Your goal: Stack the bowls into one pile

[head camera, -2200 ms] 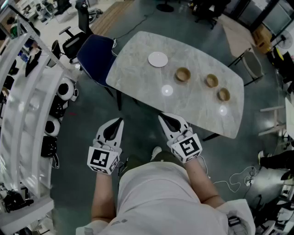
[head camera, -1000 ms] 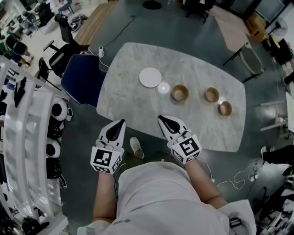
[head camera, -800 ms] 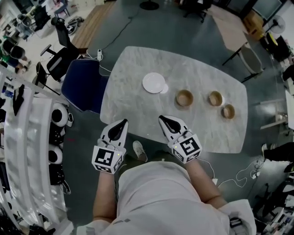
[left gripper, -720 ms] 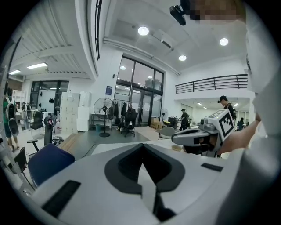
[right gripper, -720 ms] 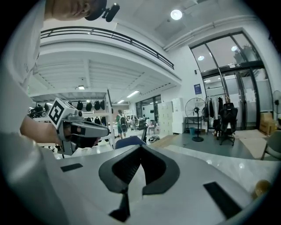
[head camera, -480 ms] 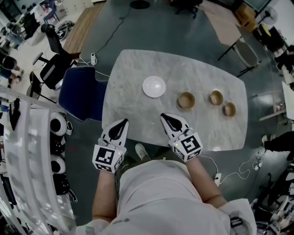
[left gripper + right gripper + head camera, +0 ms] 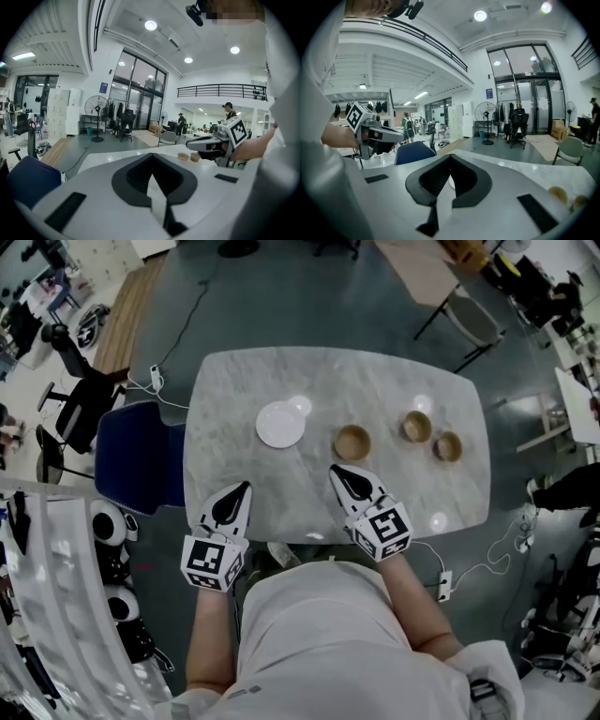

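1. Table [image 7: 234, 390]: its edge, nearer the person than the plate [image 7: 281, 425], could be struck if the reach is rushed.
2. Bowls [image 7: 352, 442]: three are spaced in a row right of the plate, none stacked. The one nearest the plate looks largest, and a wobbly pile would be made if it were set on a smaller one.
3. Left gripper [image 7: 246, 486] and right gripper [image 7: 335, 470]: both are held closed on nothing, on the person's side of the plate. A bowl would be shoved unless the jaws are parted first.

Round recessed ceiling lamps [image 7: 150, 25] light the hall brightly and evenly; their reflections glare as white spots on the pale grey marble tabletop [image 7: 234, 390]. Both gripper views bend strongly, with black corners
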Demonstrator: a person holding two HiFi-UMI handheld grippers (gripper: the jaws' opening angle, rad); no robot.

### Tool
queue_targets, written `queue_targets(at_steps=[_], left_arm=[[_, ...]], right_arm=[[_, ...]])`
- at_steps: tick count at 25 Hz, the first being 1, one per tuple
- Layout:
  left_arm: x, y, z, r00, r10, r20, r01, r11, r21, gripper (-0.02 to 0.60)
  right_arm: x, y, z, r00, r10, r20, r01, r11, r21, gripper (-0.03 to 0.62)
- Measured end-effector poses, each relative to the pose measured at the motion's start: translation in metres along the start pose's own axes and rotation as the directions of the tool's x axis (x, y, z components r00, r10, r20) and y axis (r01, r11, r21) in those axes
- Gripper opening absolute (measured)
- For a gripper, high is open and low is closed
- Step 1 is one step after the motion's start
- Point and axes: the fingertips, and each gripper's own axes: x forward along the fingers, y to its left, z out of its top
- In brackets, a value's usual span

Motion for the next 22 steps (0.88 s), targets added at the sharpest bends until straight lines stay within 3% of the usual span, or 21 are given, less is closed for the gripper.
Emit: queue_targets(at_steps=[11, 22], left_arm=[[0.083, -0.053, 0.013, 0.994, -0.099, -0.047, 0.1, 0.995, 0.009, 0.002], [0.139, -0.122, 0.01, 0.984, -0.145, -0.105, 0.148, 0.989, 0.019, 0.002]], right_arm=[[-0.059, -0.104, -0.04, 0.984, -0.167, -0.064, 0.171, 0.983, 0.06, 0.012], [-0.138, -0.208, -0.104, 0.927, -0.342, -0.152, 0.357, 0.93, 0.084, 0.014]])
